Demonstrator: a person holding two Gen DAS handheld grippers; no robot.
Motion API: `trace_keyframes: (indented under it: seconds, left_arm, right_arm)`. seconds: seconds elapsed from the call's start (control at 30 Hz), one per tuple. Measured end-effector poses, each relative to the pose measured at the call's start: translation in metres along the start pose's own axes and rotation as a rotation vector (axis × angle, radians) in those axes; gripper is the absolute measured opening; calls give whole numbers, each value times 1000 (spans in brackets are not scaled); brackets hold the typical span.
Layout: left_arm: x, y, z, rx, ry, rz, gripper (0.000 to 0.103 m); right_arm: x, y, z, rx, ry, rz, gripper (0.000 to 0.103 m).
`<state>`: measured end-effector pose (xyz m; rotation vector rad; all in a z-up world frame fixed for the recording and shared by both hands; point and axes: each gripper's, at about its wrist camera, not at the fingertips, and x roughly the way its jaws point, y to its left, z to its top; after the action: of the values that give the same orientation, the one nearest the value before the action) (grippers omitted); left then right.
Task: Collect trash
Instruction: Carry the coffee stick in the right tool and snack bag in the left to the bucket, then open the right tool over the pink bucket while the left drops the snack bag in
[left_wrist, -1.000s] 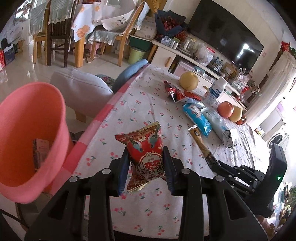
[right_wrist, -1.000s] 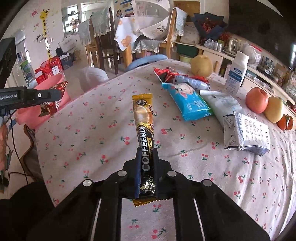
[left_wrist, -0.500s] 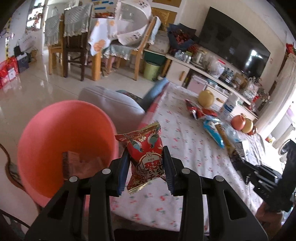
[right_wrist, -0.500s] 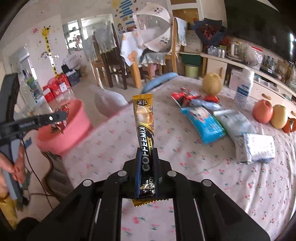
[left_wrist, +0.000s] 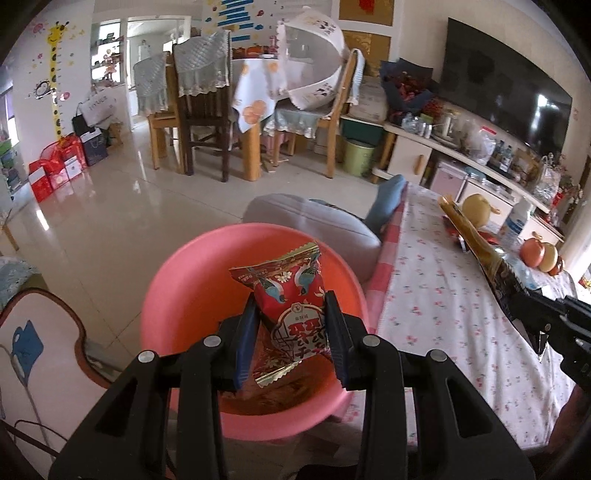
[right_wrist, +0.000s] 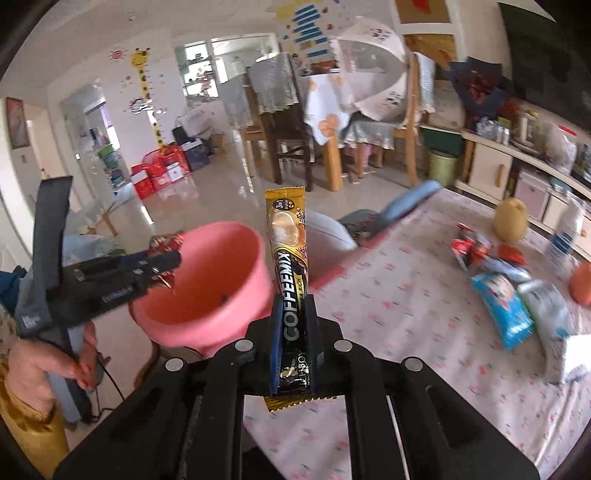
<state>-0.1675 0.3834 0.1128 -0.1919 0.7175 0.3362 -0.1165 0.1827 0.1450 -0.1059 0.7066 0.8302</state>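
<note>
L gripper (left_wrist: 291, 325) was clamped on a red snack packet (left_wrist: 291, 295), pads pressing both sides, packet upright and hanging right over the mouth of the pink bin (left_wrist: 192, 280), which sat on the floor just beside the edge of the table (left_wrist: 436, 295). R gripper (right_wrist: 293, 328) was pinched tight on a gold-and-black coffee stick (right_wrist: 286, 243), stick standing straight up between the jaws, above the table edge and near the bin's rim but not yet over the opening as far as I could judge. Step in hand looked like the drop: for the L, best to open the jaws fully while the packet is centred over the bin, not near the rim, since a light foil packet can cling to a pad or flutter out. R should come further across before letting go, and keep clear of the L gripper; the two were close. Writing: stick read "COFFEEMIX", with "3in1" at the top and what looked like "RICH" alongside; the red packet carried large script I couldn't read. More wrappers (right_wrist: 506, 306) and fruit (right_wrist: 511, 219) lay on the table, so the task seemed far from done.
</note>
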Motion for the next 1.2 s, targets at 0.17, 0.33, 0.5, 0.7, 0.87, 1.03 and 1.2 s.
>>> trace_keyframes:
  seconds: [0.17,0.33,0.5,0.7,0.87,1.03,1.2]
  left_arm:
    - [7,16,-2,3,6,48,37]
    - [20,30,-6,-1,30,77,37]
    - [34,42,-9,-3,60,94,37]
    - [49,48,-14,-4,88,109,37]
    - [58,50,-17,-4,108,122,39]
    - [63,49,-19,7,108,175,80]
    - [65,48,-19,23,114,189,83]
  right_arm:
    - [26,31,14,-21,19,45,12]
    - [53,51,19,-35,51,73,12]
    - [82,66,22,-36,81,91,12]
    - [105,67,21,-21,111,108,12]
    - [120,71,20,-23,132,107,12]
    - [132,68,16,3,150,107,28]
    - [116,56,14,16,93,63,72]
